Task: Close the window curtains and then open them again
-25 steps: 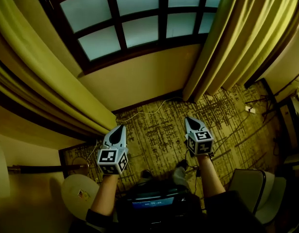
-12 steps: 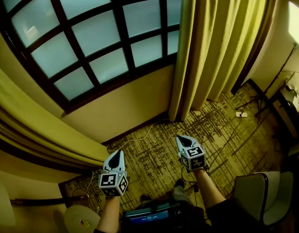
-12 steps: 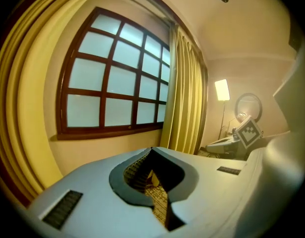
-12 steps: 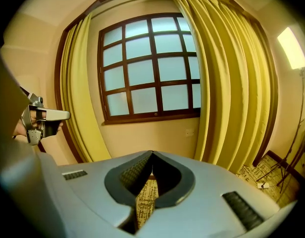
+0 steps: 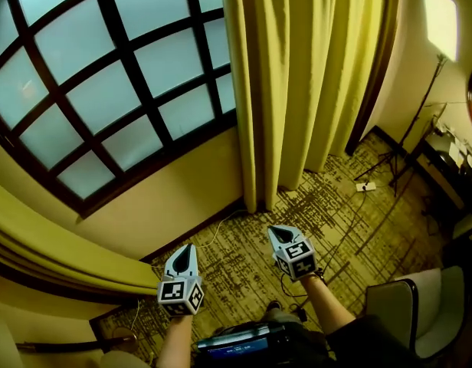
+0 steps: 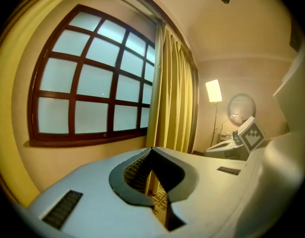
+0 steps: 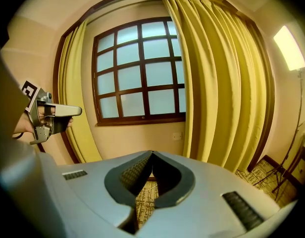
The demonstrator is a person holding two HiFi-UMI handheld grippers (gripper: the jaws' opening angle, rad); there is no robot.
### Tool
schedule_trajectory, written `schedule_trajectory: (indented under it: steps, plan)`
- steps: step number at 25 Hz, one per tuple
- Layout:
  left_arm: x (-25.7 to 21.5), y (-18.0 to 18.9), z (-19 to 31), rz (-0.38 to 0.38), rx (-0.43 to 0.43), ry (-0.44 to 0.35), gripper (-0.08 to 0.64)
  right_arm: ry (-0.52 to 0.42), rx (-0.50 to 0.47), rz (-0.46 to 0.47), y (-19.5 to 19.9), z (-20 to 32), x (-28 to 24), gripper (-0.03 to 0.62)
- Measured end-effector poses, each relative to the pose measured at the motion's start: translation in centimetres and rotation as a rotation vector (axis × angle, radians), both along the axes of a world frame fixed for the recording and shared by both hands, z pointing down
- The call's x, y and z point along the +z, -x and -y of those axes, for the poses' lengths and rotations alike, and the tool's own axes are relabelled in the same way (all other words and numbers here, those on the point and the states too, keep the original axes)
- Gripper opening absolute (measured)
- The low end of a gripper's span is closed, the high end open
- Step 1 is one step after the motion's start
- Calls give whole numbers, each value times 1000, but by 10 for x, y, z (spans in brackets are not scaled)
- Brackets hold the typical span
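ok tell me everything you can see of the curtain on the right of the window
The right curtain is yellow-green cloth, seemingly heavy, hanging in deep vertical folds. It is gathered at the right edge of the window, leaving most panes bare. Its hem reaches the patterned carpet by the wall. Neither the left gripper nor the right gripper touches it; both are shut and empty.

Dark-framed grid window (image 5: pixel 106 75) w/ frosted panes; beige wall (image 5: pixel 175 198) below; patterned carpet (image 5: pixel 244 259); lit lamp (image 5: pixel 439 21) at rt.

A furnished room: patterned carpet (image 5: pixel 236 244), curtains (image 5: pixel 297 90), floor lamp (image 5: pixel 439 21).
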State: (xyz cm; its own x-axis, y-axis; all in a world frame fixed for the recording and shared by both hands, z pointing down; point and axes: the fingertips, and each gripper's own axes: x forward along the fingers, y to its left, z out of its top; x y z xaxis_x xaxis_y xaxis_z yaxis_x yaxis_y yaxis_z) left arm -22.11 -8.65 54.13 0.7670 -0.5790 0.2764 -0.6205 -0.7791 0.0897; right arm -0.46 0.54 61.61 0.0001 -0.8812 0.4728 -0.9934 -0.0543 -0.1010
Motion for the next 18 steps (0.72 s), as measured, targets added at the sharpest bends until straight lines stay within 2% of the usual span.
schedule_trajectory:
  steps: [8,12,18]
  plan:
    - [-8,-123,-21,5,128,-43,0,-36,26,-1,-76,-28,-9,15]
    - [-23,-156,-26,27,166,-42,0,-57,53,7,-99,-31,-14,16]
    - [-31,-194,-4,13,192,-63,0,-53,38,-7,-118,-2,-29,15]
